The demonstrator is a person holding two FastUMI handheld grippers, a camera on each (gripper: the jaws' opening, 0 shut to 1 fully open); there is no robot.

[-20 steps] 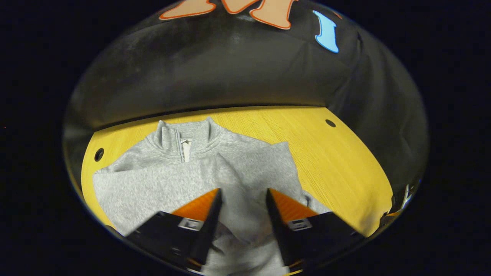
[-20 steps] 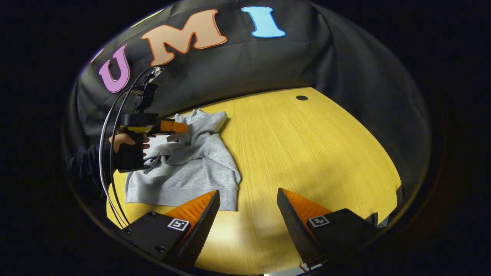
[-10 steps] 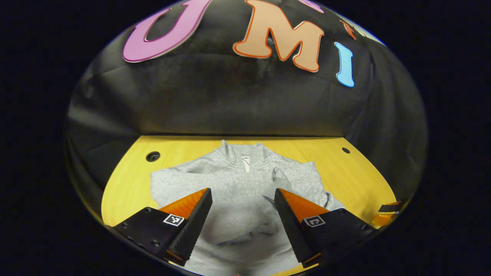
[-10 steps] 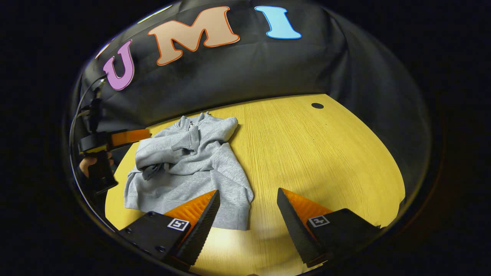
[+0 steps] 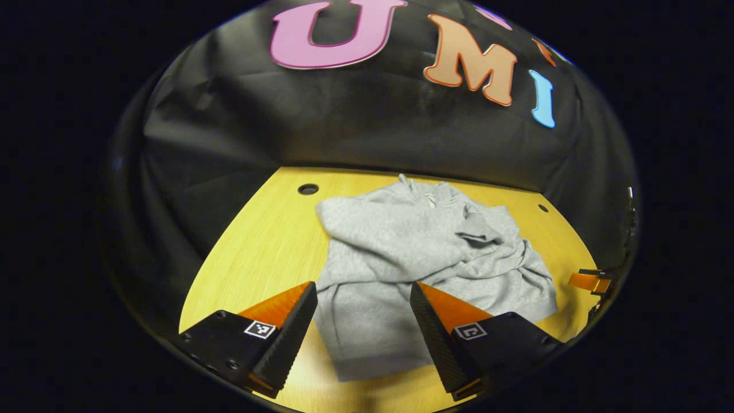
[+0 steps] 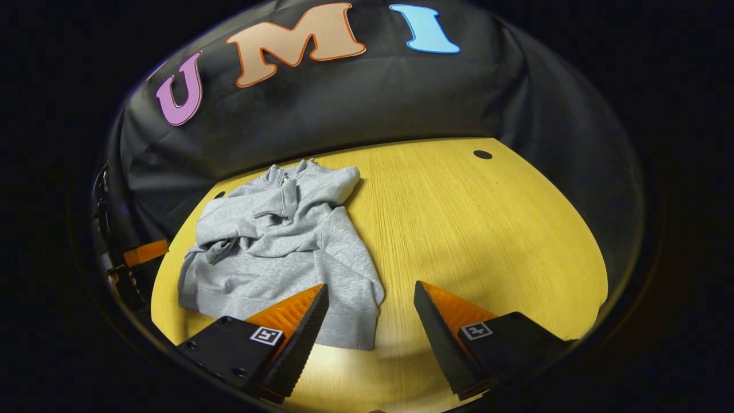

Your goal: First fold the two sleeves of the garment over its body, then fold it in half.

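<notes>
A grey zip-neck garment (image 5: 413,252) lies on the yellow table (image 6: 487,229), collar toward the booth wall, both sleeves folded rumpled over its body, hem nearest.

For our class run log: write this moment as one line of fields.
stage: sleeves folded, half-fold pending | sweatshirt: flat on table | left gripper: open, empty | right gripper: open, empty

We hold our left tongs (image 5: 362,304) wide apart and empty, low above the yellow wooden worktop (image 5: 269,246); our right tongs (image 6: 370,304) likewise gape, empty.
</notes>
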